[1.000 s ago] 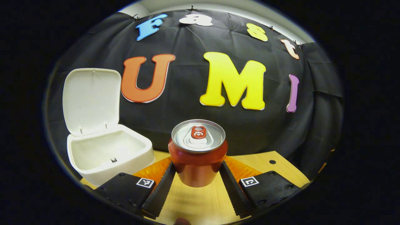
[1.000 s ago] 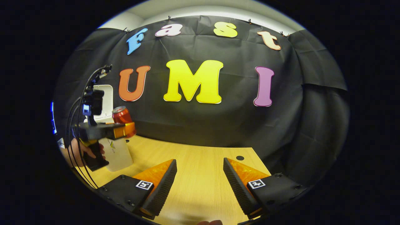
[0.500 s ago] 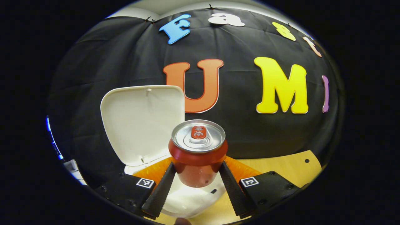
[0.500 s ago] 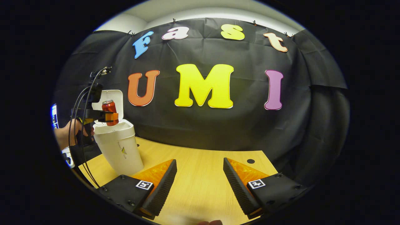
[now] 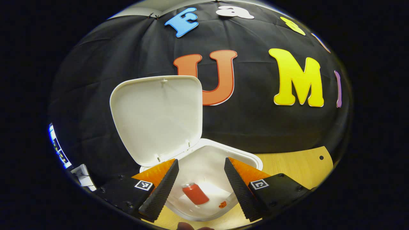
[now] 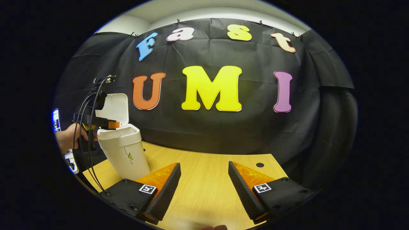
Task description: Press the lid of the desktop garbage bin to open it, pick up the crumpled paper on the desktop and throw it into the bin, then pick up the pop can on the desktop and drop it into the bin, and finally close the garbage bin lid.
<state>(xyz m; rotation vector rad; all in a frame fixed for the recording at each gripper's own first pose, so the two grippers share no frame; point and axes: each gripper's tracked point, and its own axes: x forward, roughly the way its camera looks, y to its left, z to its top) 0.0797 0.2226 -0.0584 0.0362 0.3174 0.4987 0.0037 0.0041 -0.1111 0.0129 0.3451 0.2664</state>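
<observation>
Wooden desktop [image 6: 204, 191]: pop can [image 5: 195, 194] lies inside the open garbage bin [image 5: 249, 158] at its left edge, left gripper [image 5: 199, 185] wide and empty above, right gripper [image 6: 204, 188] wide; closing the lid [image 5: 158, 116] comes next.

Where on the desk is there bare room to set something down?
Bare wood runs from the bin rightward to the black cloth, ahead of the right gripper. It is crowded at the bin, where the left gripper hovers open above the can.
</observation>
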